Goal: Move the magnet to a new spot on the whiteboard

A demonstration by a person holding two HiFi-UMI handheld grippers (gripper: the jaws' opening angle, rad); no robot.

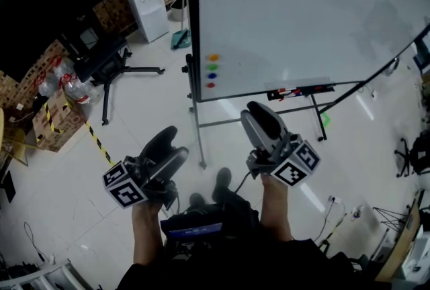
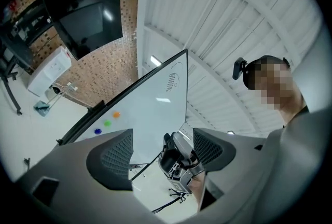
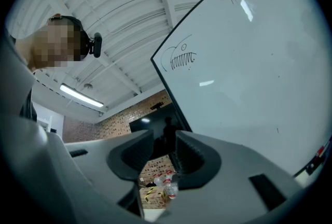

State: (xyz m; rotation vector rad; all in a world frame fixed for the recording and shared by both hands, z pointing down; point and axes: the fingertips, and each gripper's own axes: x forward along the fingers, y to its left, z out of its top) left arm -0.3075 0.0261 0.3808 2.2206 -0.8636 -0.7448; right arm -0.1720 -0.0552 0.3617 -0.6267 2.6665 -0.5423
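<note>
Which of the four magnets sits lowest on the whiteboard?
The red magnet. It is at the bottom of the column on the whiteboard, under blue, green and orange.

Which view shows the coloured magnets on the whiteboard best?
The head view: all four magnets sit in a column at the lower left of the whiteboard. The left gripper view catches only three, small and distant. The right gripper view shows none.

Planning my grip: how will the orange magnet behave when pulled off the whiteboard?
The orange magnet looks small, round and rigid: probably light, easy to fumble. It clings to the upright whiteboard, so expect slight resistance before it pops free.
</note>
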